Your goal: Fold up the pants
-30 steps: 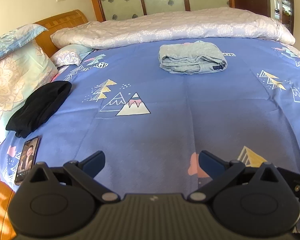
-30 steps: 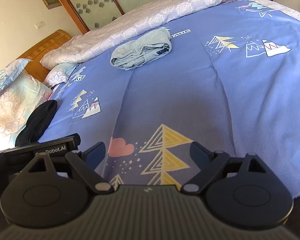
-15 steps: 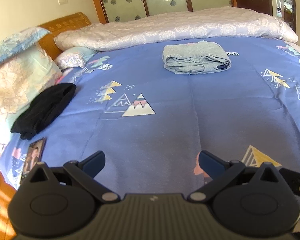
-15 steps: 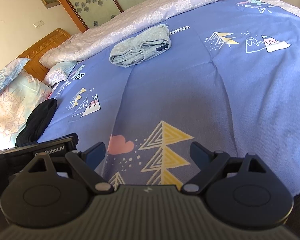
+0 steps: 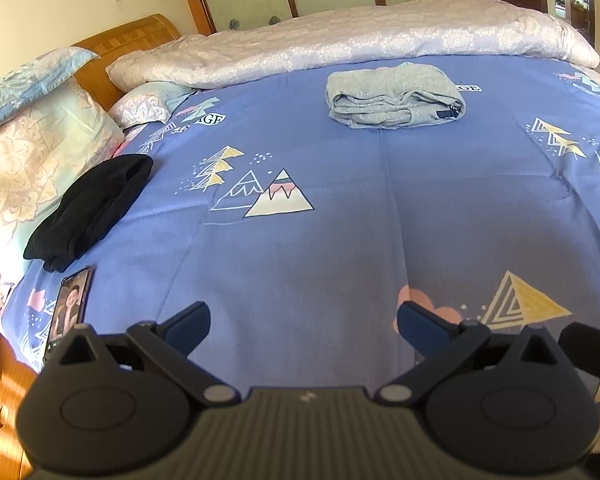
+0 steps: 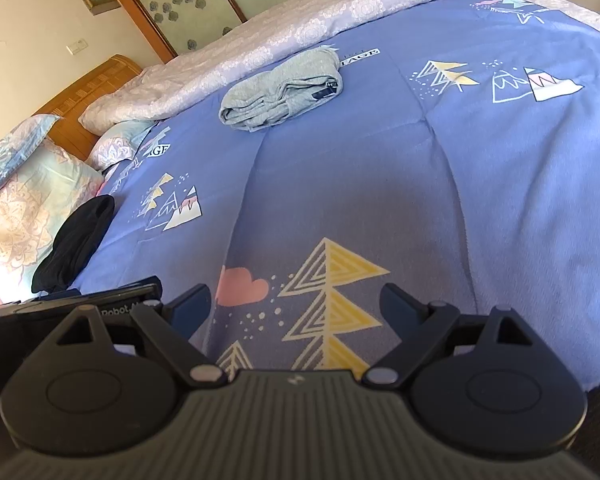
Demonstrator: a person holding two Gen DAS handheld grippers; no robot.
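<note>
Grey pants (image 5: pixel 394 98) lie folded in a compact stack on the blue patterned bedsheet (image 5: pixel 340 220), far across the bed near the rolled duvet. They also show in the right wrist view (image 6: pixel 282 94). My left gripper (image 5: pixel 302 322) is open and empty, low over the near part of the sheet, far from the pants. My right gripper (image 6: pixel 296 304) is open and empty too, over a yellow tree print near the bed's front edge. The left gripper's body (image 6: pixel 80 304) shows at the lower left of the right wrist view.
A folded black garment (image 5: pixel 88 208) lies at the left by the pillows (image 5: pixel 32 152). A phone (image 5: pixel 68 308) with a lit screen lies near the bed's left edge. A pale rolled duvet (image 5: pixel 360 44) runs along the far side. A wooden headboard (image 5: pixel 128 40) stands at the left.
Both grippers stay open and empty. The left wrist view has shifted slightly, so the pants and black garment sit a little differently in frame. Nothing on the bed has moved.
</note>
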